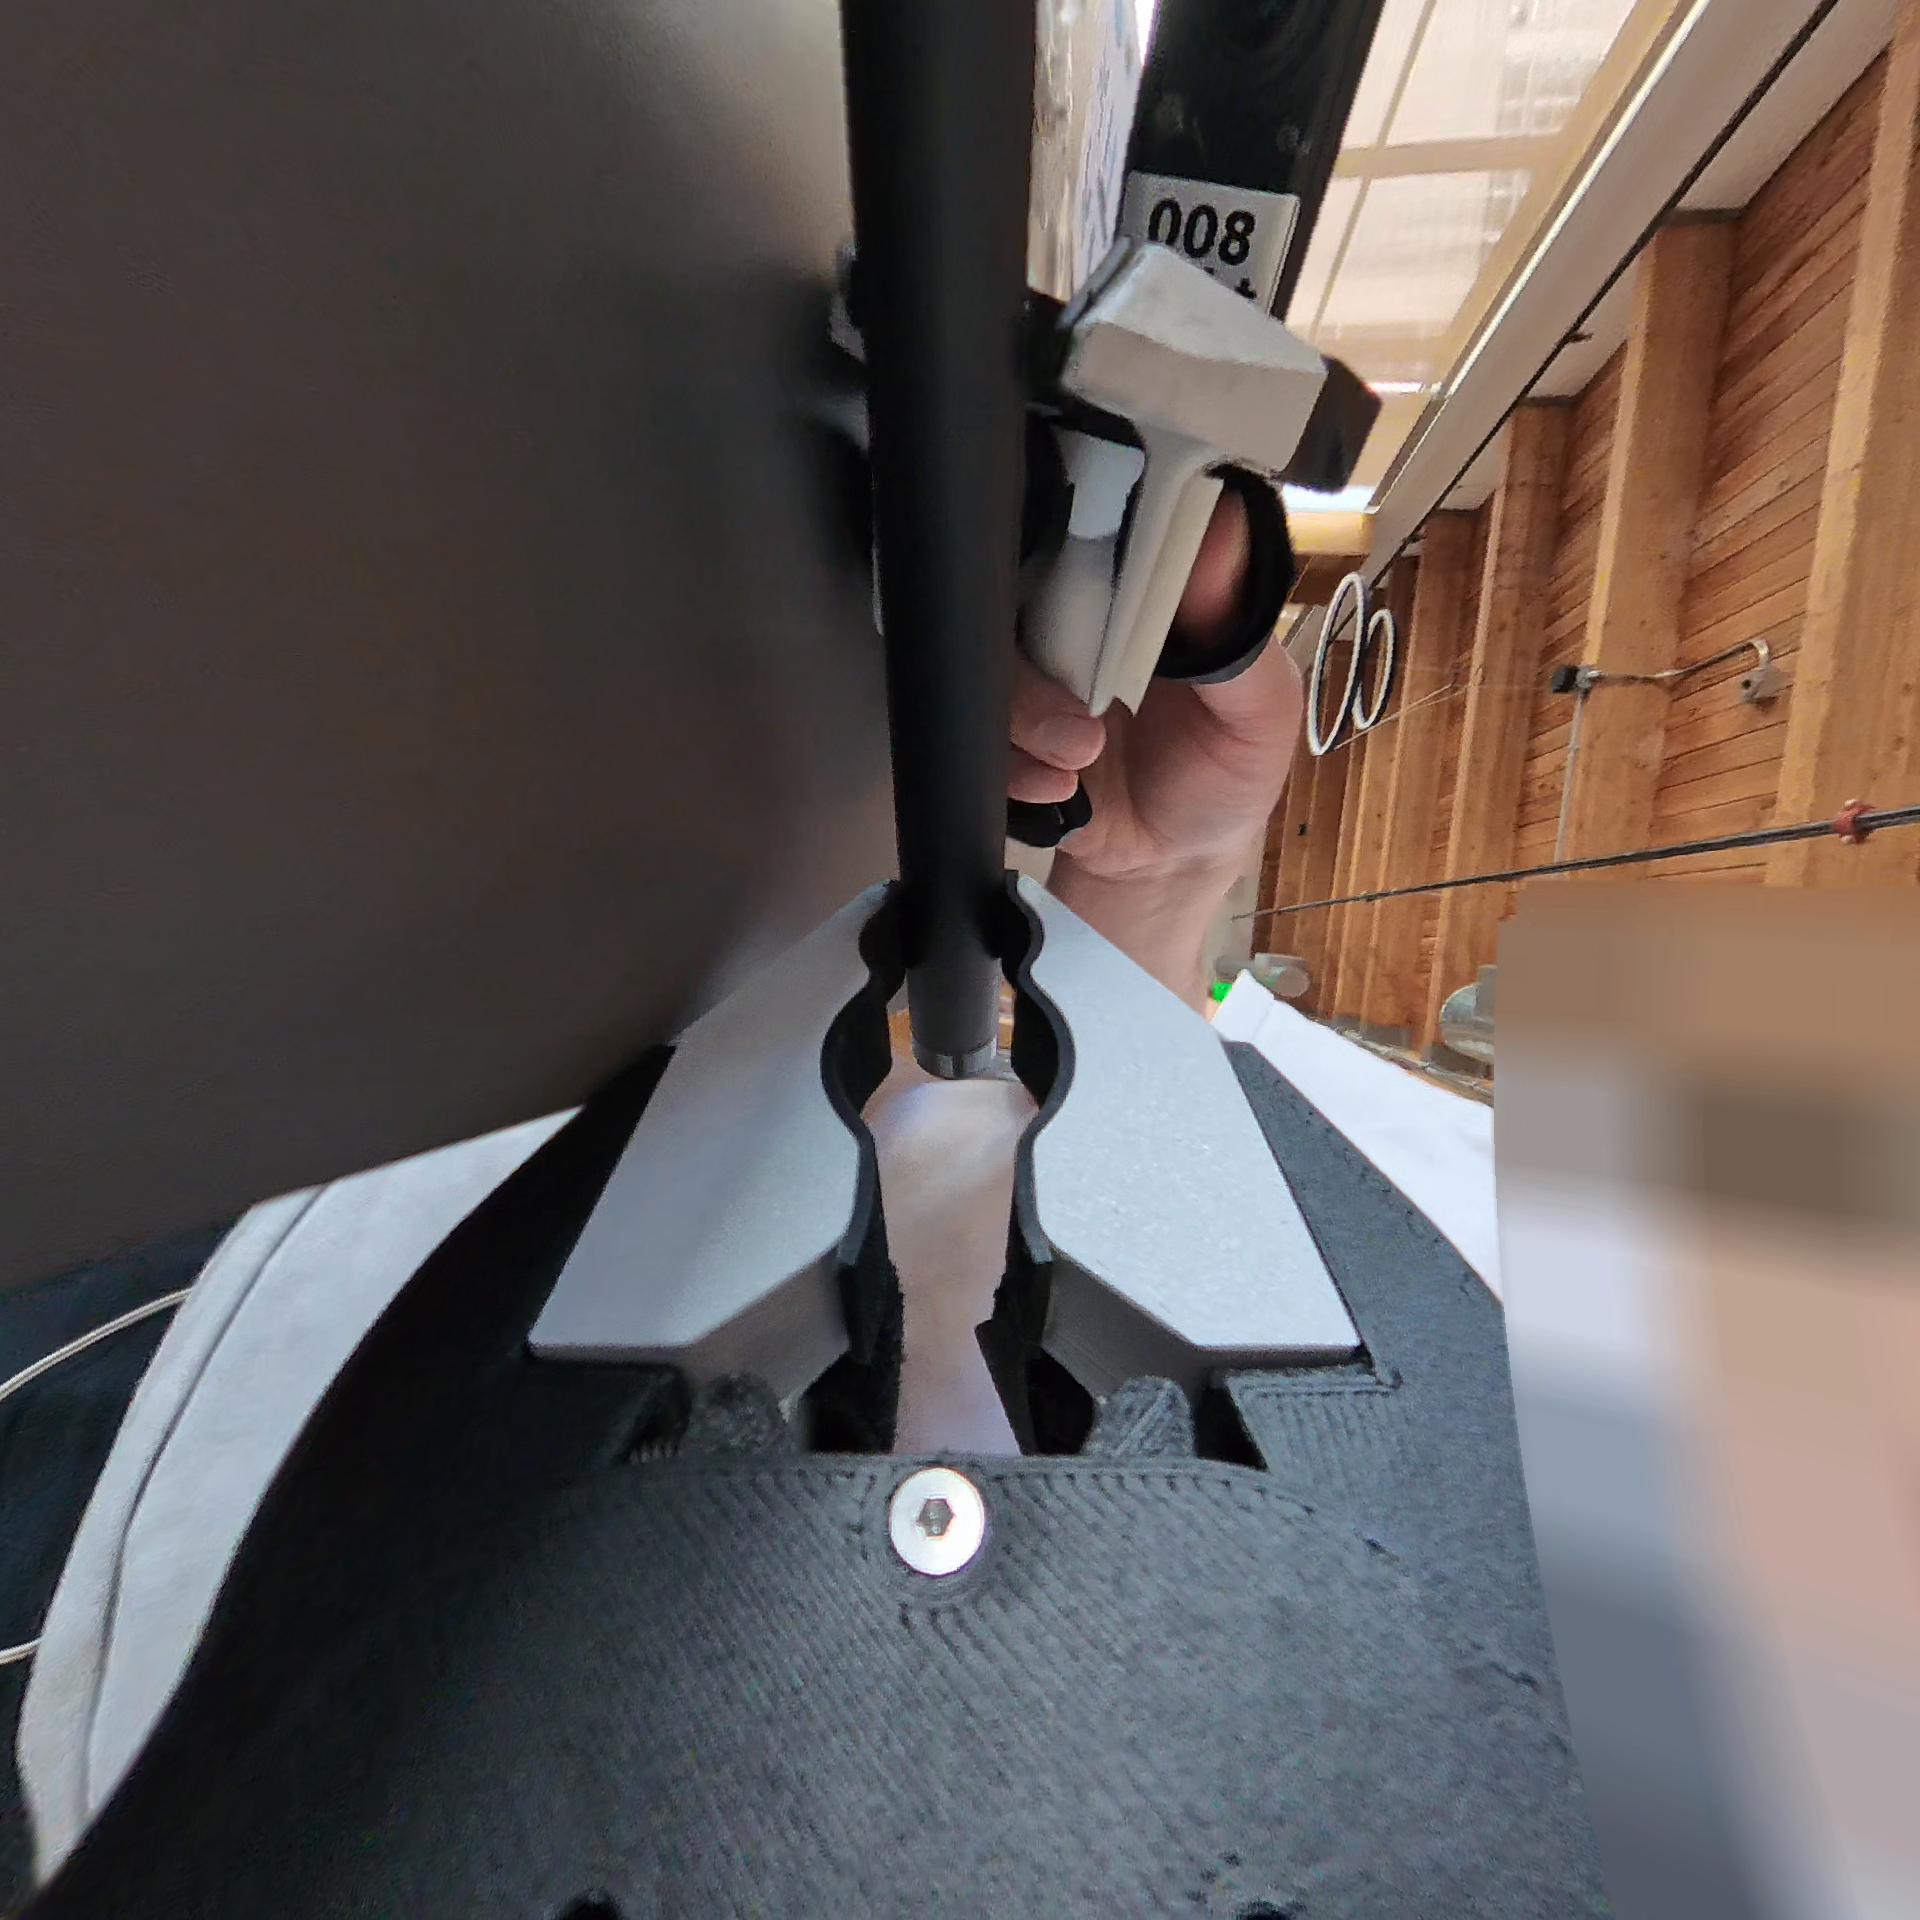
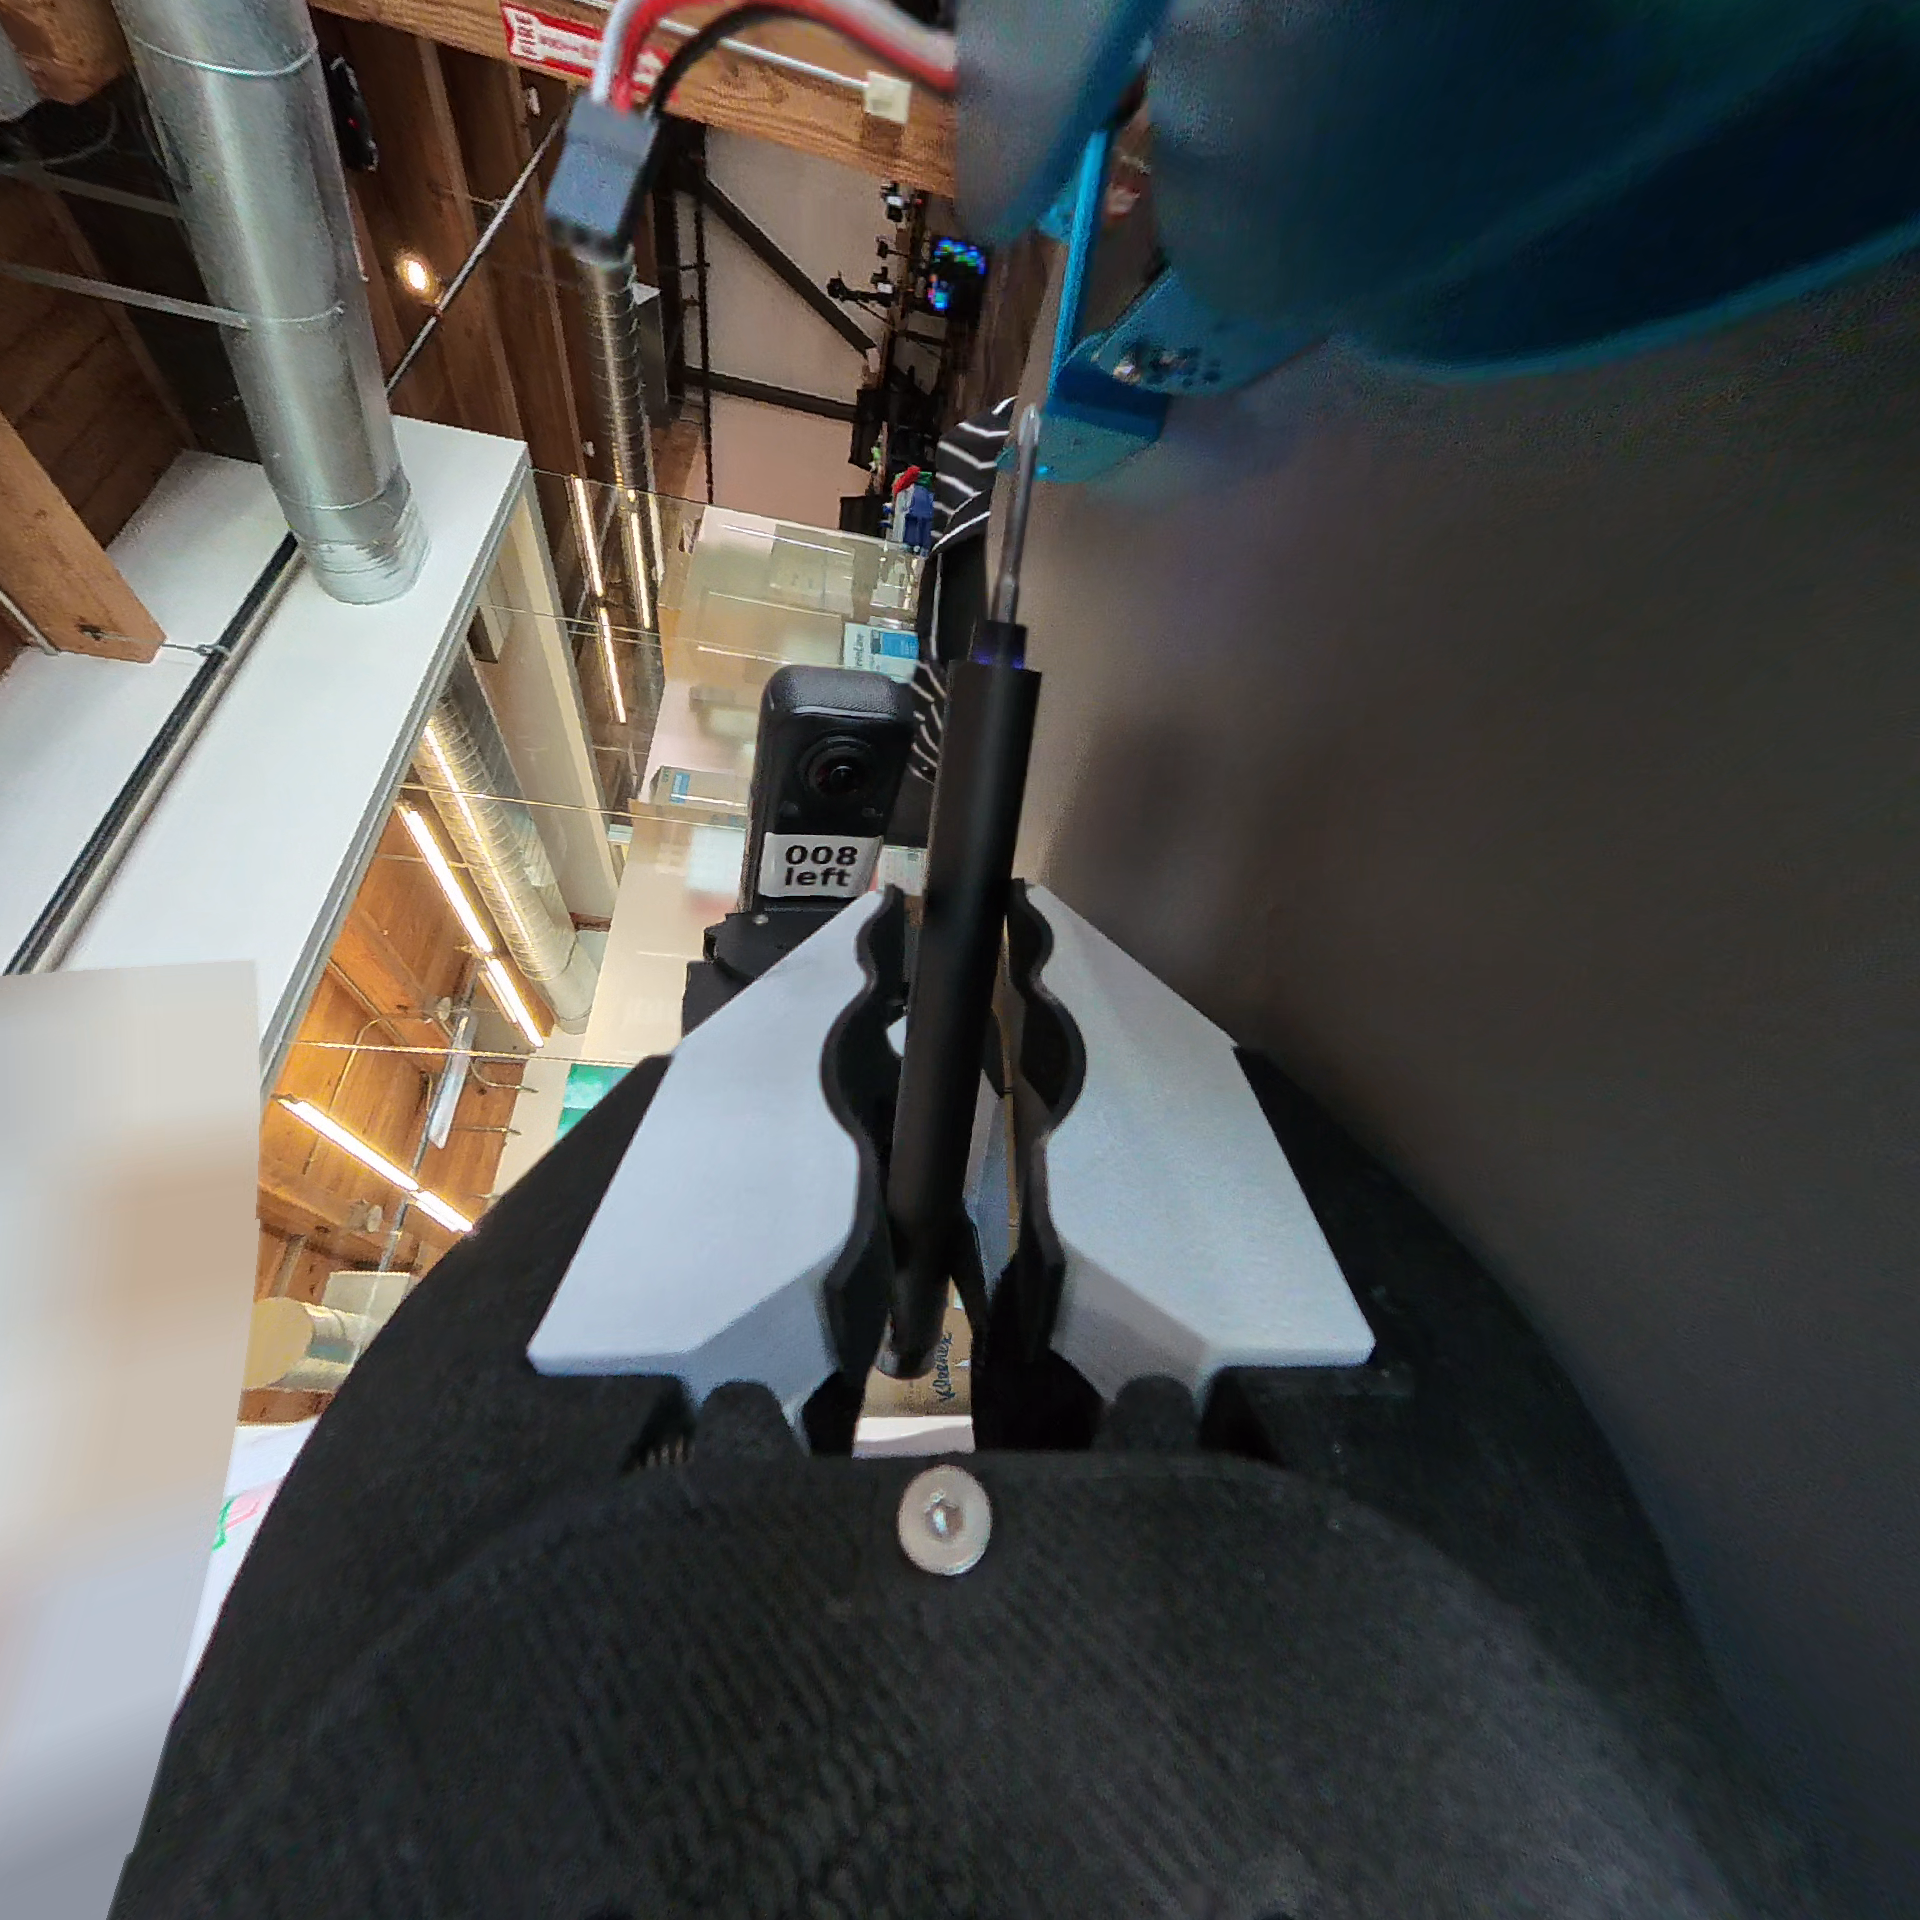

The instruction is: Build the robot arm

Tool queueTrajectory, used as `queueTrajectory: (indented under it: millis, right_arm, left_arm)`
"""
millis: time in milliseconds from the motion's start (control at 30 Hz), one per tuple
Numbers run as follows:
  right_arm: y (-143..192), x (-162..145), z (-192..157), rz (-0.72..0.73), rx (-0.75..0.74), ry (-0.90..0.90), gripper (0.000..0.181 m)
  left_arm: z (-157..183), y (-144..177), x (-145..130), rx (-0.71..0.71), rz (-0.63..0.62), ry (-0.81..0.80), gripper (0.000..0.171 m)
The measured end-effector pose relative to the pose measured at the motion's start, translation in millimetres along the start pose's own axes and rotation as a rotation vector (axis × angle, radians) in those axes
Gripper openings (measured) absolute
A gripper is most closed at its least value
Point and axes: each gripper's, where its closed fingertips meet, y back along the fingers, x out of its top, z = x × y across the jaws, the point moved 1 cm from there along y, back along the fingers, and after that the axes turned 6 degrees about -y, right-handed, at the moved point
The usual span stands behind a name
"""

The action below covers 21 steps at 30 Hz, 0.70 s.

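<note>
A broad dark grey panel [image 1: 416, 520] fills the upper left of the left wrist view and, in the right wrist view, the whole right side [image 2: 1507, 1039]. Next in size, a blurred blue part [image 2: 1455, 187] with red, white and black wires [image 2: 665, 62] sits at the top of the right wrist view. The right gripper [image 2: 954, 920] is closed around a black screwdriver [image 2: 961, 935], which runs up the middle of the frame, its thin metal bit [image 2: 1016, 520] touching or just beside the blue part's lower corner. The left gripper [image 1: 951, 909] has its fingertips closed around the same black screwdriver [image 1: 935, 520] near its lower end, at the middle of the frame. Beyond it, upper right of centre, a hand [image 1: 1174, 769] grips the other gripper's white handle [image 1: 1143, 488].
</note>
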Motion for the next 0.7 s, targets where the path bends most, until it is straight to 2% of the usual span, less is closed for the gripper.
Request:
queueTrajectory:
  millis: [133, 367, 467, 567, 700]
  right_arm:
    - [4, -13, -16, 0.016, 0.097, -0.020, 0.024]
    - [11, -31, -31, 0.002, 0.113, 0.068, 0.017]
    - [23, -31, -36, 0.026, 0.103, 0.138, 0.016]
    - [43, -34, -46, 0.026, 0.129, 0.198, 0.016]
    - [72, -34, -48, 0.025, 0.050, 0.325, 0.016]
  left_arm:
    - [6, -3, -16, 0.024, -0.054, -0.092, 0.016]
    - [11, -19, -31, 0.100, -0.148, -0.307, 0.017]
    - [17, -29, -31, 0.064, -0.147, -0.398, 0.017]
    - [32, -39, -35, -0.022, -0.150, -0.432, 0.028]
    - [36, -44, -35, -0.038, -0.119, -0.461, 0.038]
